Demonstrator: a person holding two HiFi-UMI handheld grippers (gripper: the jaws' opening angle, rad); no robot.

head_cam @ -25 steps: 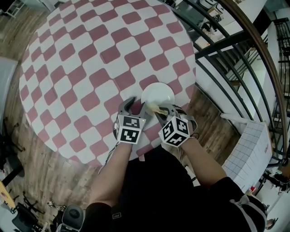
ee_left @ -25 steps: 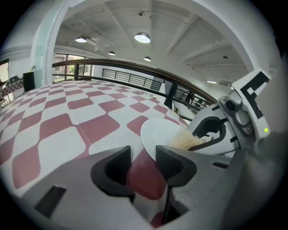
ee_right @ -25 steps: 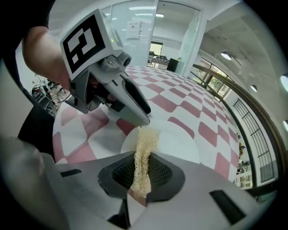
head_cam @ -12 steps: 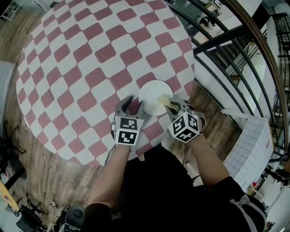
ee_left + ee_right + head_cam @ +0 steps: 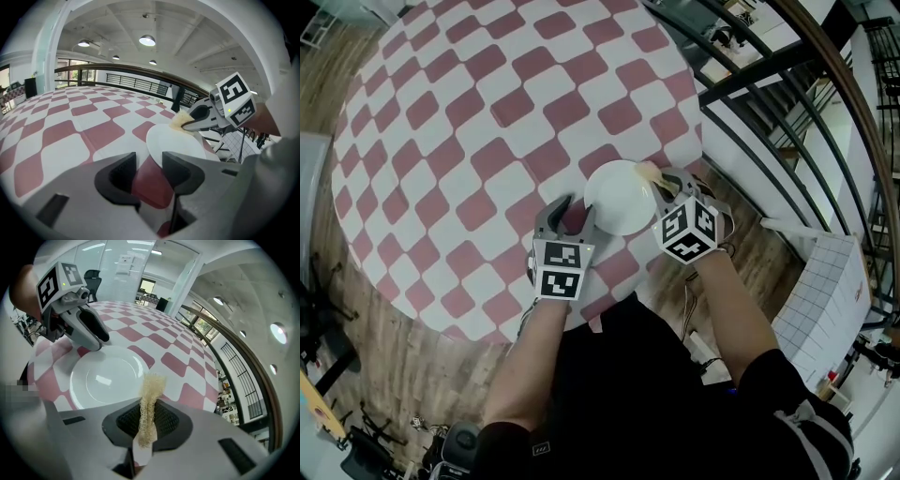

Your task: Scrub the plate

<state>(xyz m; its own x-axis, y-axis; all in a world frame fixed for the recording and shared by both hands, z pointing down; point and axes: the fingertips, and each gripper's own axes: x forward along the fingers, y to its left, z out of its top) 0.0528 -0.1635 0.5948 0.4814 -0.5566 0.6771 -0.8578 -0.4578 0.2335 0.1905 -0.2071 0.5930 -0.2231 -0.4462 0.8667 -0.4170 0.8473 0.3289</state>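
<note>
As seen from the head camera, lying flat on the table [image 5: 487, 112], among its red and white checks and near the table's edge: a white round plate [image 5: 614, 199].

Right gripper [image 5: 149, 420]: closed tight on a scrubber [image 5: 151, 390], a pale fibrous strip pinched between the jaws and standing out past them toward the plate. Set at the right side of the plate. Scrubber tip at the right part of the rim, over the white surface. Pressing on it or only just above it, cannot tell.

Left gripper [image 5: 149, 171]: jaws apart, gripping nothing, with only a red check of the table to see between them. Placed at the near-left side of the plate, low over the table. Right jaw just beside the rim, contact not clear enough to say. Left jaw apart from the plate, further to its left.

One gripper on each side of the plate, facing each other across it. In the right gripper view, visible behind the plate: the left gripper with its marker cube [image 5: 58, 280]. To the right of the plate, past the table edge: a dark railing [image 5: 769, 94] and a wooden floor [image 5: 759, 258]. On the near side of the plate: two bare forearms [image 5: 534, 366].
</note>
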